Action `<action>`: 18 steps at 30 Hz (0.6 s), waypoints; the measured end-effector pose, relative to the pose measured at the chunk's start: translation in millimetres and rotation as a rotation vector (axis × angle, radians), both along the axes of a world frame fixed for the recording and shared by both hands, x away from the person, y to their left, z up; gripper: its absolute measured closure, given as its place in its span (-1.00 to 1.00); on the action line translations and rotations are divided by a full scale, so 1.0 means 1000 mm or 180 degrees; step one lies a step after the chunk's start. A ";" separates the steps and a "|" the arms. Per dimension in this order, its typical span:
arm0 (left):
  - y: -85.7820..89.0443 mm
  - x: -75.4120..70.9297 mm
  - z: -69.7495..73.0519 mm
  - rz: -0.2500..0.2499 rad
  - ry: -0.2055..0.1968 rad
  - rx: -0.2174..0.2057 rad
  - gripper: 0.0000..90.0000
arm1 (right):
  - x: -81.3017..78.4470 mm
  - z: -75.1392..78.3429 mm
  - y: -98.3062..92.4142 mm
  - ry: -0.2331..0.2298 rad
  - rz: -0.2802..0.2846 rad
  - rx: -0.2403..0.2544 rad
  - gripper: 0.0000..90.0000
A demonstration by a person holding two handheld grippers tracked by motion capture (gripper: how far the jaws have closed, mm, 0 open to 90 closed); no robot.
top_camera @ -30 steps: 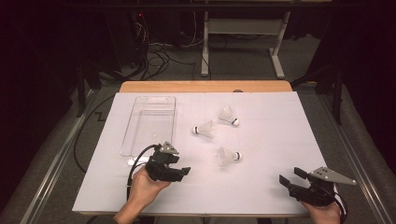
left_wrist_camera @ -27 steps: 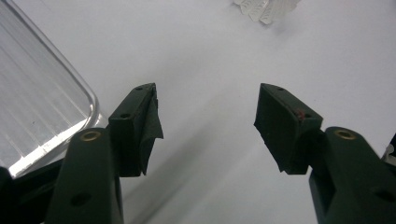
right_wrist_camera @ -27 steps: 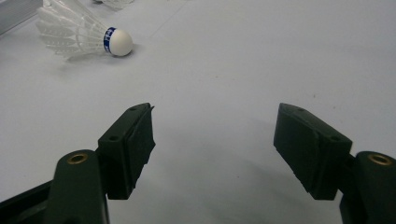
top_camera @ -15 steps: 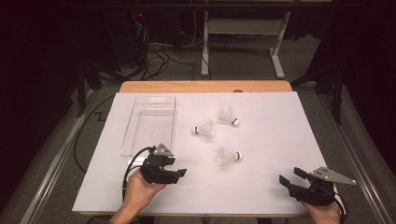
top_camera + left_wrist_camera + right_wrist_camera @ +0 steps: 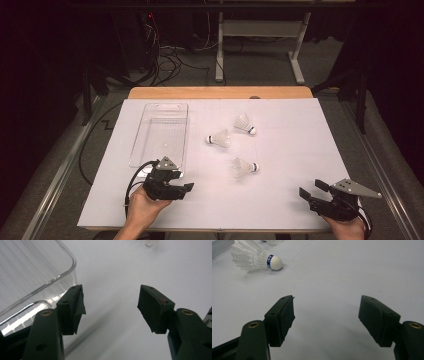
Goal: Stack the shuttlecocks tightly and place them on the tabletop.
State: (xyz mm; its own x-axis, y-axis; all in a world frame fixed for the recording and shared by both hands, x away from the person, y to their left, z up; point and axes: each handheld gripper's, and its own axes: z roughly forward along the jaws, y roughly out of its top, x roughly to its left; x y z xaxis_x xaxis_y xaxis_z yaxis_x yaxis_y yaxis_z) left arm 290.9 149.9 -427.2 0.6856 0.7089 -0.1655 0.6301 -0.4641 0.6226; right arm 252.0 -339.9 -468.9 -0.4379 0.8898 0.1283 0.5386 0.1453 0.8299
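Note:
Three white shuttlecocks lie on the white table cover: one (image 5: 220, 138) in the middle, one (image 5: 244, 125) behind it to the right, one (image 5: 243, 168) nearer me. A clear plastic tray (image 5: 160, 135) stands empty at the left. My left gripper (image 5: 186, 190) is by the tray's near right corner, pointing right, open with nothing between its pads. The tray corner (image 5: 37, 272) shows just left of my left gripper (image 5: 111, 307). My right gripper (image 5: 309, 189) rests near the front right edge, open and empty. My right gripper (image 5: 325, 315) points toward the nearest shuttlecock (image 5: 254, 258), well short of it.
The white cover (image 5: 290, 150) spans the tabletop, with a wooden strip (image 5: 220, 93) at the far edge. Cables and a desk frame (image 5: 260, 30) sit on the dark floor beyond. A black cable (image 5: 134, 182) loops from my left gripper beside the tray.
My left gripper has drifted a little to the left, closer to the tray's near corner. The right gripper and the shuttlecocks have stayed put.

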 end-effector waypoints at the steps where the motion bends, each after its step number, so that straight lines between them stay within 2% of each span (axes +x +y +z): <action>1: 0.001 0.000 0.000 0.0019 -0.0003 -0.0014 -0.15 | 0.000 0.000 0.000 0.0002 0.0000 0.0000 -0.35; 11: 0.013 -0.004 -0.002 0.0088 -0.0005 -0.0044 -0.15 | 0.000 0.000 0.000 0.0006 -0.0001 0.0001 -0.35; 18: 0.024 -0.007 -0.001 0.0192 -0.0036 -0.0070 -0.13 | 0.000 0.000 0.000 0.0007 -0.0003 0.0001 -0.35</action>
State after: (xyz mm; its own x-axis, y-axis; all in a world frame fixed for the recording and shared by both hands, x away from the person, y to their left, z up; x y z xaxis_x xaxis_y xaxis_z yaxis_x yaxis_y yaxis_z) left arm 284.2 173.5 -428.5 0.6437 0.7452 -0.1741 0.6494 -0.4116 0.6394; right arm 252.3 -340.0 -469.1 -0.4367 0.8902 0.1297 0.5406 0.1445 0.8288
